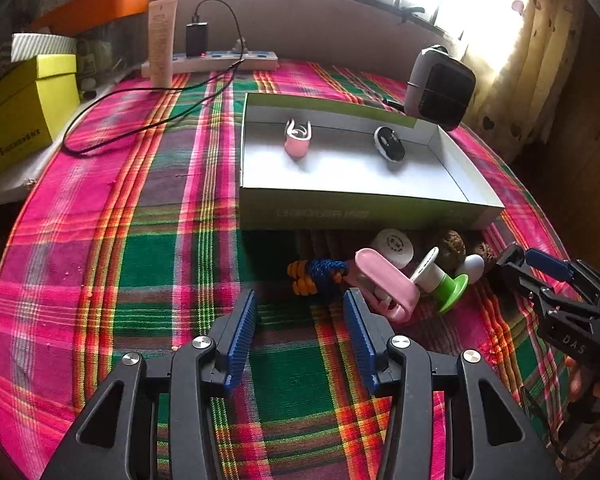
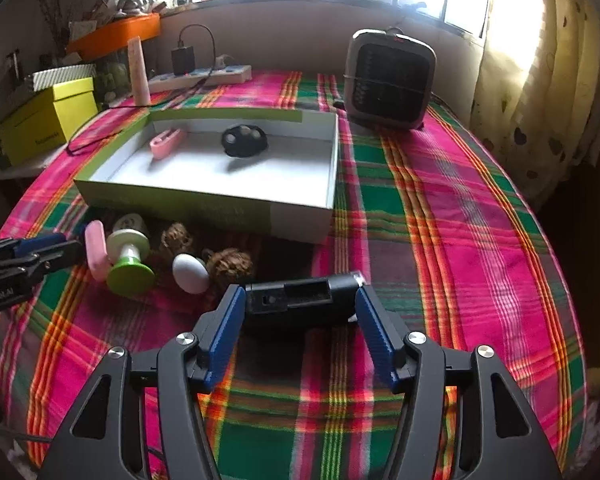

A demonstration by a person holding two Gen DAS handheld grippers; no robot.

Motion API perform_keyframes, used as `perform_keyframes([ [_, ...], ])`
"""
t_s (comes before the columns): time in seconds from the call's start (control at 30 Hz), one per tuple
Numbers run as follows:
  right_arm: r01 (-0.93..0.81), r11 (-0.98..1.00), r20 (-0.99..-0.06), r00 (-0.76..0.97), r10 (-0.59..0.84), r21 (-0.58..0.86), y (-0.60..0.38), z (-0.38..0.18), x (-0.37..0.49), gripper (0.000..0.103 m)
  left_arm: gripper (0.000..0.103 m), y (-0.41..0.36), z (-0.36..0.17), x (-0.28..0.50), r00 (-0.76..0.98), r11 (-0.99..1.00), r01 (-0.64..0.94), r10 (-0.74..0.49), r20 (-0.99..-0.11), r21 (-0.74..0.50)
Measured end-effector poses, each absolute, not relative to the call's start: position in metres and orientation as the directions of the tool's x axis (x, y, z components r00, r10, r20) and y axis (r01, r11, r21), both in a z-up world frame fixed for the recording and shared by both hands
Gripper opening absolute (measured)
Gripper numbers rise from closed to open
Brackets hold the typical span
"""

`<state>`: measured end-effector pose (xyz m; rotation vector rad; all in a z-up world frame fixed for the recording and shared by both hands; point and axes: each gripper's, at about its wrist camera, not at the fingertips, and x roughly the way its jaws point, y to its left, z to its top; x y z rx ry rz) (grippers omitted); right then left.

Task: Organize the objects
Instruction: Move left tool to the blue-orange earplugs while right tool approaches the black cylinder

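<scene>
- The right gripper is seen spread around a black block on the cloth, its pads apparently just clear.
- The left gripper is spread, empty, near a pink clip.
- The block should be squeezed squarely at its ends, then carried into the open box.

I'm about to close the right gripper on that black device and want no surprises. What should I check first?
1. Black device between the right gripper fingers: ok.
2. Pads pressing on it: not ok, gaps show on both sides.
3. White egg clear of the fingers: ok.
4. Room in the box beside the pink clip and black mouse: ok.
5. Left gripper out of the way: ok, empty, near the beaded cord.
</scene>
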<state>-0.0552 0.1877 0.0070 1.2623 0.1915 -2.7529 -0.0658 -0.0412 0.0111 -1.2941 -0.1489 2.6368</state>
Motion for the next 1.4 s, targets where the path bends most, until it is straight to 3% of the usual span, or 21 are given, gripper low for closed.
perform_keyframes([
  [0.57, 0.052, -0.992, -0.772, -0.633, 0.054, -0.112, 0.222, 0.007, -0.037, 0.058, 0.044, -0.037, 0.013, -0.067, -0.588, -0.968, -0.162, 0.251, -0.769, -0.192],
  [0.97, 0.064, -0.998, -0.770, -0.636, -0.048, 0.009, 0.210, 0.008, -0.051, 0.058, 0.044, -0.033, 0.013, -0.068, -0.585, -0.967, -0.174, 0.252, -0.771, -0.184],
  [1.4, 0.002, -1.000, -0.788, -0.615, -0.003, 0.002, 0.217, -0.005, -0.072, 0.058, 0.045, -0.032, 0.012, -0.077, -0.589, -0.969, -0.183, 0.242, -0.771, -0.164],
])
